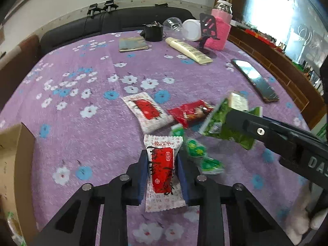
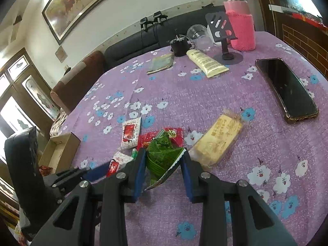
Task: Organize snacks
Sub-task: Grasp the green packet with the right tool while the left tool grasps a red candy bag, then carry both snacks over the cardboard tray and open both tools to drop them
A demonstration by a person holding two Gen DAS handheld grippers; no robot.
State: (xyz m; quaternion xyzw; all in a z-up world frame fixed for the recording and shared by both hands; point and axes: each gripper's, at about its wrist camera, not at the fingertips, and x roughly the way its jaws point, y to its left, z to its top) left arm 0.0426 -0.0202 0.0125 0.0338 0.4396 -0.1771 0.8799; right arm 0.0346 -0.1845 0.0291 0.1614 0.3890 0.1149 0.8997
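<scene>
Closest to the left camera, the left tongs point(image 1: 163, 166) hold a light, crinkly red-and-white snack packet point(image 1: 163, 171) by its long sides at 6 o'clock, while the right tongs point(image 2: 164, 164) pinch a soft green snack bag point(image 2: 164, 157) above the tabletop point(image 2: 205, 102), which probably slips if held loosely.

green packet point(image 1: 229, 127) motion-blurred | cardboard box point(image 1: 12, 164) cut off left

Cloth point(image 2: 205, 94): matt purple weave with printed flowers, covering the surface.
Wrappers: glossy crinkled film, white-red packet point(image 1: 162, 170), green packet point(image 2: 164, 160).
Box point(image 2: 61, 149): plain matt cardboard.
Phone point(image 2: 287, 88): smooth, mirror-glossy glass.
Bottle sleeve point(image 2: 242, 30): rough pink knit.
Tube point(image 2: 207, 62): smooth cream plastic.
Sofa point(image 1: 127, 20): black leather-like sheen.
</scene>
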